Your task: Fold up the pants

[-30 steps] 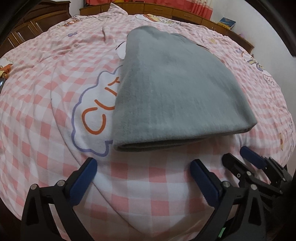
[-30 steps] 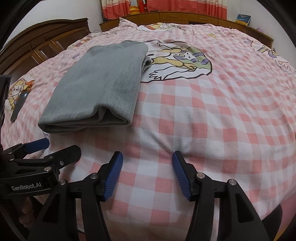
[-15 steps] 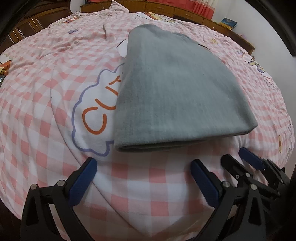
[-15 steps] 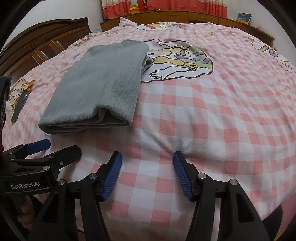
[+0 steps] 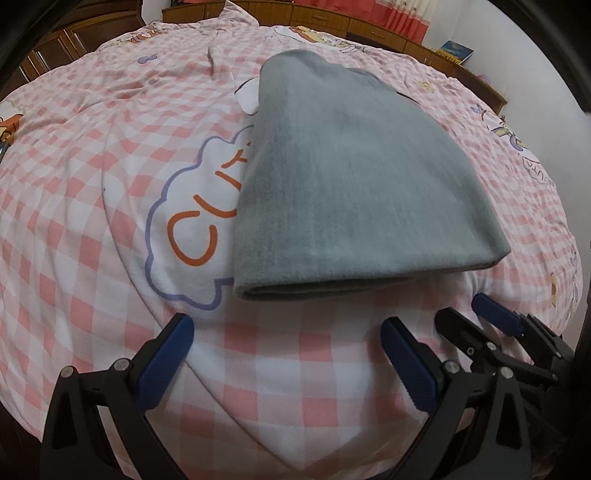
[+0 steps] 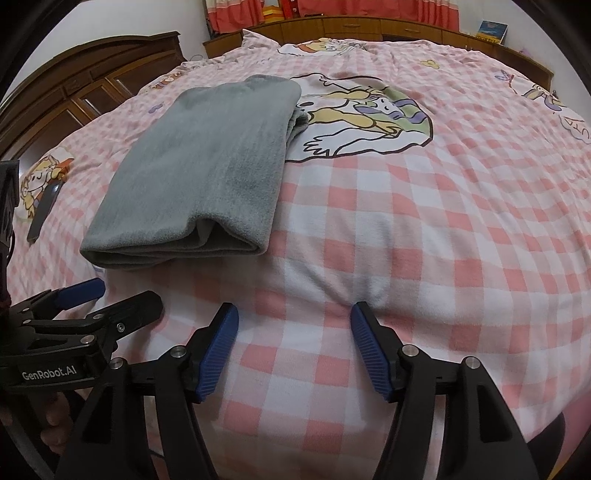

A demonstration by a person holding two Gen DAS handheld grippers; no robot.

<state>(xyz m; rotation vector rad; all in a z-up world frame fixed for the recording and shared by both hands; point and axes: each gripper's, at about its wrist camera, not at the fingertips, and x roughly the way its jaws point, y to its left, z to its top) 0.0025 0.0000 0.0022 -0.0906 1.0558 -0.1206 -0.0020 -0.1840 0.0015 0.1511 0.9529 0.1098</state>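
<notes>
**Desk:** Pants (image 5: 354,192) first, then the tools. What does the frame give us up close?

**Photographer:** Start at the right gripper (image 6: 291,347): black angular arms with silver rivets, ribbed blue pads (image 6: 218,350), jaws parted and just been widening, nothing but checked bedding between them. It hangs over the near edge of the bed. The left gripper (image 5: 284,354) is the same build and stands wide apart, also empty; from the right wrist view its side reads "GenRobot.AI" in white.

**Desk:** And the pants themselves?

**Photographer:** Grey, soft and fleecy, folded into a thick oblong stack with rounded fold edges. They lie flat on the duvet (image 5: 74,206), just beyond the left gripper and untouched by either tool. Layered edges gape slightly at the near end in the right wrist view.

**Desk:** The surroundings?

**Photographer:** A plush pink-and-white gingham cover with cartoon prints: an orange "CU" in a purple cloud outline, half under the pants, and a large round cartoon figure panel (image 6: 369,118) touching their far corner. A flat dark slab, perhaps a phone (image 6: 44,210), rests at the left. Behind stand a carved dark wooden headboard (image 6: 85,92) and red curtains (image 6: 332,9).
</notes>
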